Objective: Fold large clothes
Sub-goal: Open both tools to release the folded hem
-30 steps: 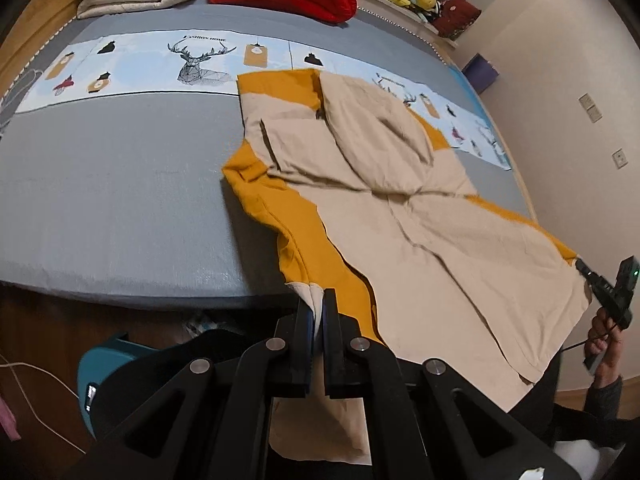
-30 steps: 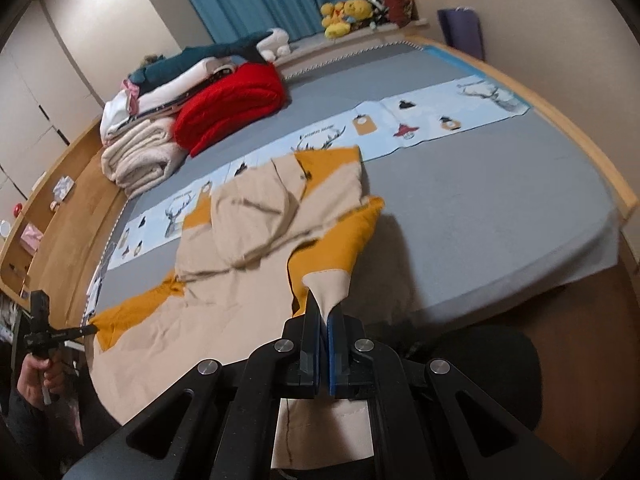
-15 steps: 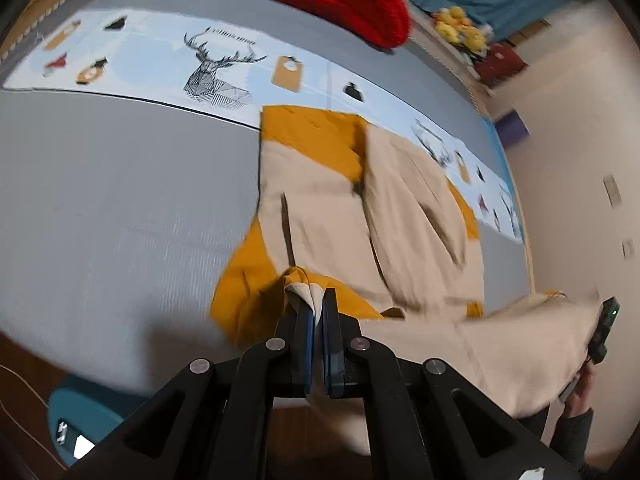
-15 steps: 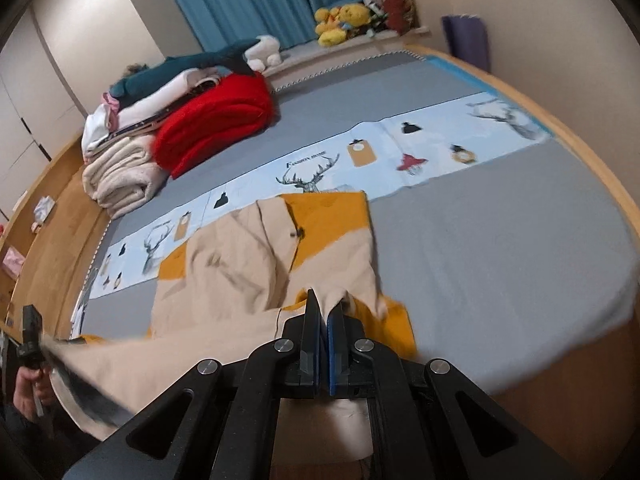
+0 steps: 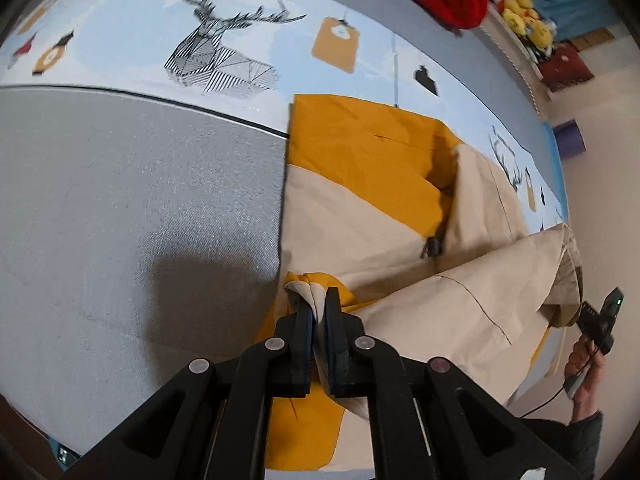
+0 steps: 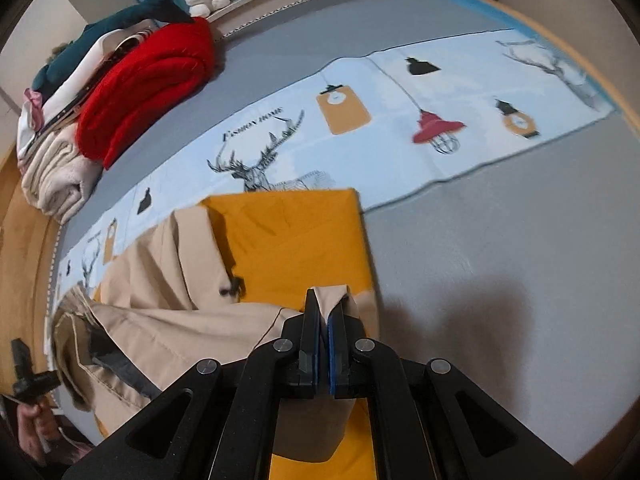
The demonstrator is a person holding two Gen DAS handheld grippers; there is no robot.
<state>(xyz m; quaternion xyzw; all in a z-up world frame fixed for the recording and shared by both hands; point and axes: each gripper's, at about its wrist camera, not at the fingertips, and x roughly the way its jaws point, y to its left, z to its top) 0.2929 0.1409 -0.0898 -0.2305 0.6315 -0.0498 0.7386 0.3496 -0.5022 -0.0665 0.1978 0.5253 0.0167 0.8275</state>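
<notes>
Left wrist view: my left tongs (image 5: 319, 306) pinch a hem corner of the tan-and-mustard garment (image 5: 360, 216); a second ago it hung off the bed (image 5: 120, 208) edge, now it rides forward over the body.

Right wrist view: my right tongs (image 6: 325, 312) clamp the opposite corner, carried just short of the mustard top panel (image 6: 292, 240) ahead. The lengthwise fold looks about halfway; laying the hem down remains.

Left gripper (image 5: 318, 312) clamped tight on a bunched fabric edge, fingers nearly closed, reaching low over the bed. Right gripper (image 6: 325, 314) likewise pinched shut on a beige fold, at like height.
</notes>
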